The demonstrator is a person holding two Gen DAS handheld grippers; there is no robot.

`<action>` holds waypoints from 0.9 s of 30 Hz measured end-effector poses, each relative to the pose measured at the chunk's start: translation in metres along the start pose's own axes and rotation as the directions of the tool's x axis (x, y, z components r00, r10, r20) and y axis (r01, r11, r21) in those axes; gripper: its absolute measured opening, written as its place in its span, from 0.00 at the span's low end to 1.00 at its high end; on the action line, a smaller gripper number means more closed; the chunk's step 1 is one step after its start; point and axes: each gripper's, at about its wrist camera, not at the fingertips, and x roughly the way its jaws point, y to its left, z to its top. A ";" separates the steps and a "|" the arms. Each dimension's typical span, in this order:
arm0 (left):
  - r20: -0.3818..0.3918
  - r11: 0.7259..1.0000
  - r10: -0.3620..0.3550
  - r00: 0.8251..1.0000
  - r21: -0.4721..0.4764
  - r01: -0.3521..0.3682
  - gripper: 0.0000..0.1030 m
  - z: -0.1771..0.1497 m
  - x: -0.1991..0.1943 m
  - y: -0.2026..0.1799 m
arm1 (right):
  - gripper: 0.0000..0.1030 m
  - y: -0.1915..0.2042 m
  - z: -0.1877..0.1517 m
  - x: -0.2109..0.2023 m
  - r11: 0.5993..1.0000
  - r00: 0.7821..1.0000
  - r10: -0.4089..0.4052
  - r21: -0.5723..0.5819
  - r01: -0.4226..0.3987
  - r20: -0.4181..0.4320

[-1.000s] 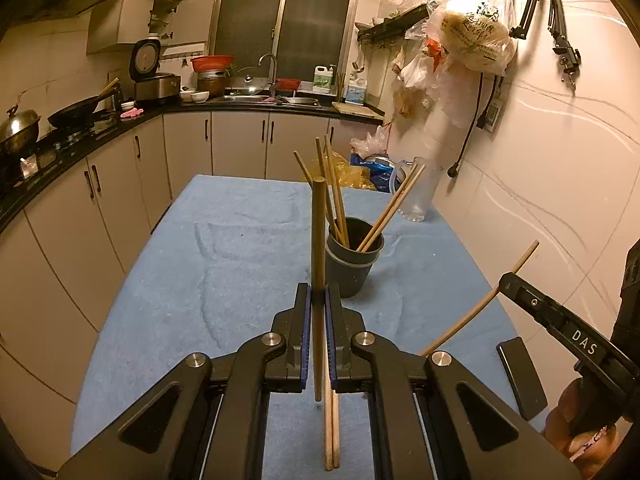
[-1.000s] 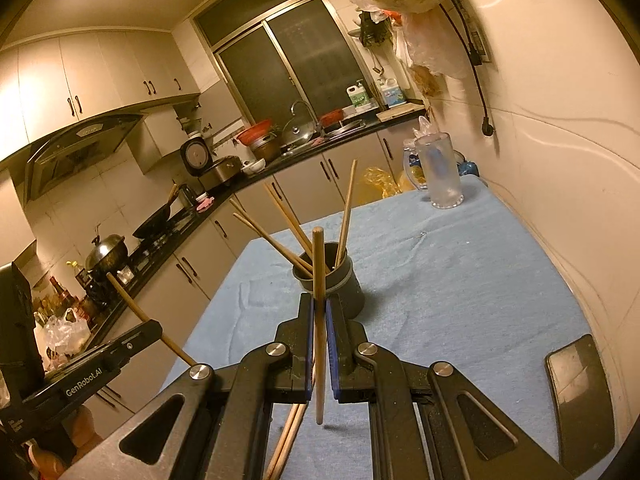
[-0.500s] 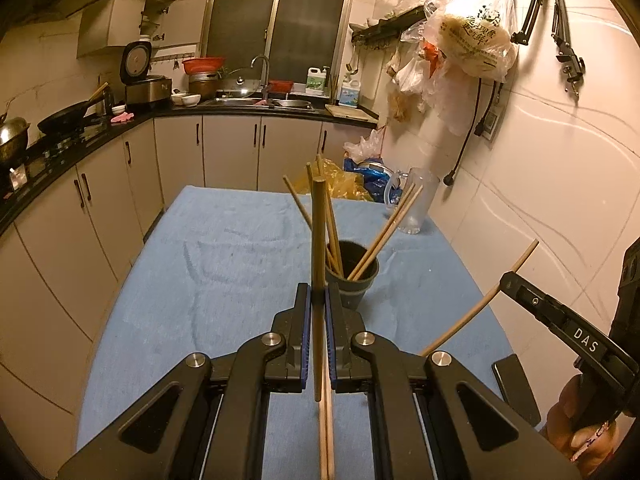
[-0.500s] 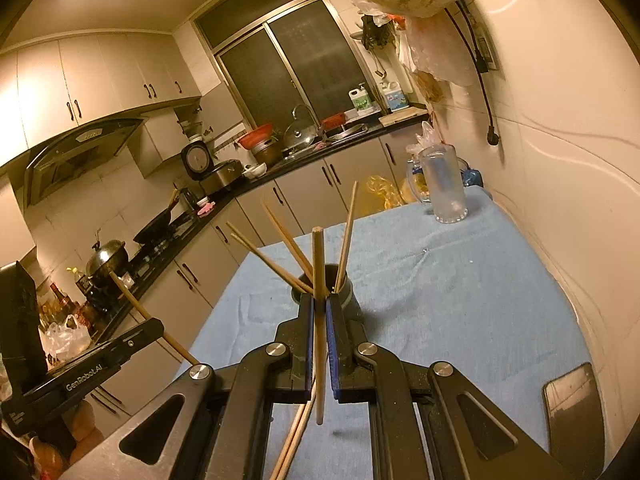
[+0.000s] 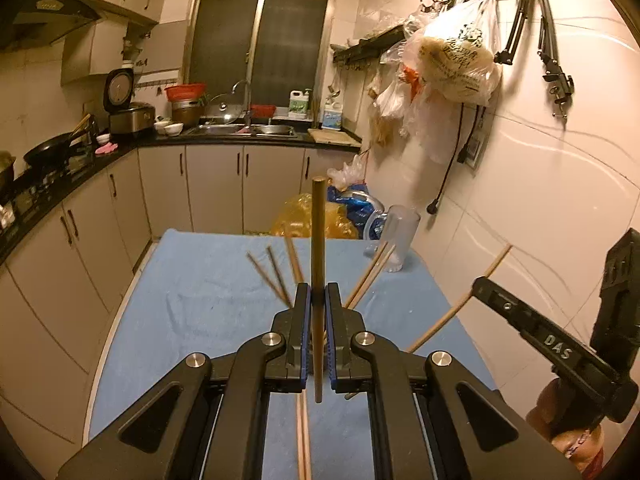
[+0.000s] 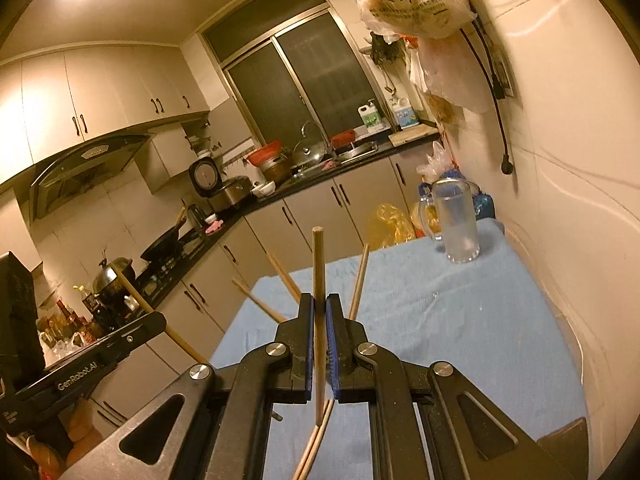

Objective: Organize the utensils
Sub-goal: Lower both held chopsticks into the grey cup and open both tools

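Here each tongs (image 5: 318,300) (image 6: 319,308) grips one upright, light-brown wooden chopstick (image 5: 318,240).

black left gripper (image 5: 318,300) and right gripper (image 6: 319,304): blue-lined fingers (image 5: 303,320), silver screws, white "das" and "genrobot.ai" lettering.

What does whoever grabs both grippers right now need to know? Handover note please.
Left gripper: shut on one upright wooden chopstick.
Right gripper: shut on another upright wooden chopstick.
Chopsticks already in the holder fan out just beyond both grippers; the holder itself is hidden behind the fingers.
A loose pair of chopsticks lies on the blue tablecloth beneath the grippers.
Left to do: likely drop in both held sticks, then collect the loose pair.
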 end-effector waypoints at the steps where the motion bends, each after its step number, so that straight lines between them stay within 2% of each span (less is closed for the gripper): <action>1: 0.001 1.000 0.000 1.000 0.002 0.000 0.06 0.004 0.002 -0.002 | 0.07 -0.002 0.003 0.003 1.000 1.000 0.000 0.007 0.000 -0.002; 16: 0.044 1.000 -0.003 0.999 -0.013 0.004 0.06 0.048 0.047 -0.004 | 0.07 0.001 0.048 0.038 0.999 0.998 -0.043 0.018 0.042 0.054; 21: 0.013 1.000 0.005 1.000 -0.025 -0.005 0.06 0.043 0.078 0.003 | 0.07 -0.005 0.049 0.063 0.997 0.996 -0.071 0.029 0.070 0.047; 27: -0.050 0.999 0.010 0.999 -0.040 -0.012 0.06 0.028 0.110 0.015 | 0.07 -0.013 0.034 0.096 0.996 0.996 -0.086 0.016 0.087 -0.027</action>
